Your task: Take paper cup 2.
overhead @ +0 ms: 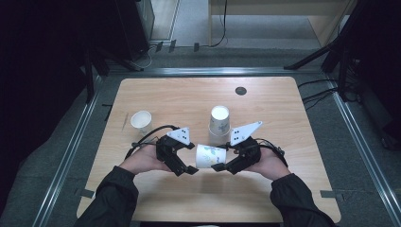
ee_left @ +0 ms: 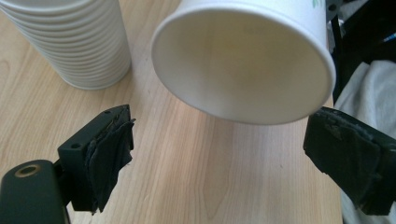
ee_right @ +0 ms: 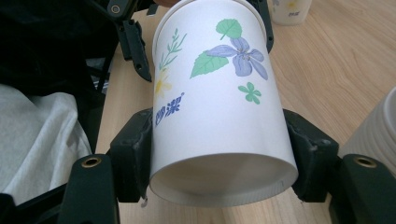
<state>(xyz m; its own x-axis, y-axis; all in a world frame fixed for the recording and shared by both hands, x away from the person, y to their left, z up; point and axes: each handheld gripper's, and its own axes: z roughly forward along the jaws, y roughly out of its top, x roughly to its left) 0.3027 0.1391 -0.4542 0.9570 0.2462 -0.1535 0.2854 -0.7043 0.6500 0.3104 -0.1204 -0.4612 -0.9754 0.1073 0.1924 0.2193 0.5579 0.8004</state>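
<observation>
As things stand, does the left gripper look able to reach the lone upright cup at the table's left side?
Probably yes. The left gripper is open and holds nothing, and bare table lies between it and the upright cup. The right gripper holds the flowered cup by itself.

A lab-style recording space, this: a bare wooden table (overhead: 189, 99) sits alone on grey carpet, fenced by metal floor rails (overhead: 66, 156). Black stand legs (overhead: 312, 59) brace at the far corners, cables (overhead: 321, 92) trail across the floor, and dark equipment (overhead: 135, 23) looms behind, with the surroundings kept in shadow.
</observation>
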